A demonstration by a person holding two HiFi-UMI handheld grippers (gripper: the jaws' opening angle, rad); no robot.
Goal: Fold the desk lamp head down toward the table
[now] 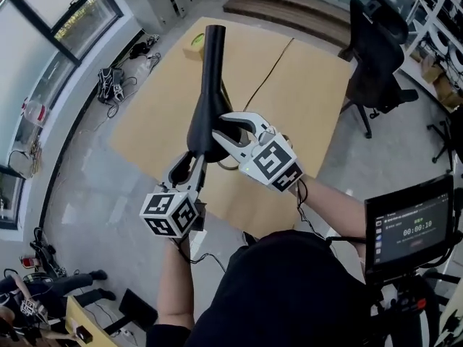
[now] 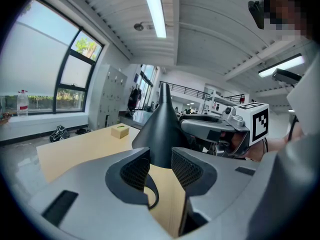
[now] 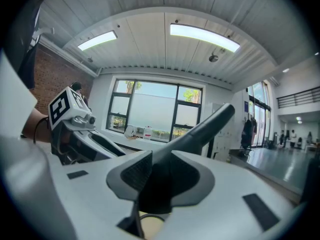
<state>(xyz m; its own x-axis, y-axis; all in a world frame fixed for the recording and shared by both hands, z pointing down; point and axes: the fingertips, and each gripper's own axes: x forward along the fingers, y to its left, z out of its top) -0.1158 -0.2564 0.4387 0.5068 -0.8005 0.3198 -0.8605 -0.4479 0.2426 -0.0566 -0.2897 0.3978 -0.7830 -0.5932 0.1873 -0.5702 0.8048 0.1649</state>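
The black desk lamp head (image 1: 210, 85) is a long dark cone that rises over the tan table (image 1: 311, 85). My left gripper (image 1: 194, 157) grips its lower end from the near side, and in the left gripper view the lamp head (image 2: 161, 129) sits pinched between the ribbed pads (image 2: 135, 173). My right gripper (image 1: 217, 129) clamps the wide part from the right. In the right gripper view the lamp head (image 3: 200, 129) fills the gap between the jaws of the right gripper (image 3: 160, 184). The lamp's base is hidden below the grippers.
A thin cable (image 1: 271, 67) runs across the table, and a small yellowish box (image 1: 194, 45) sits near its far edge. A black office chair (image 1: 376, 42) stands at the right. A tablet screen (image 1: 409, 226) is mounted near my right side.
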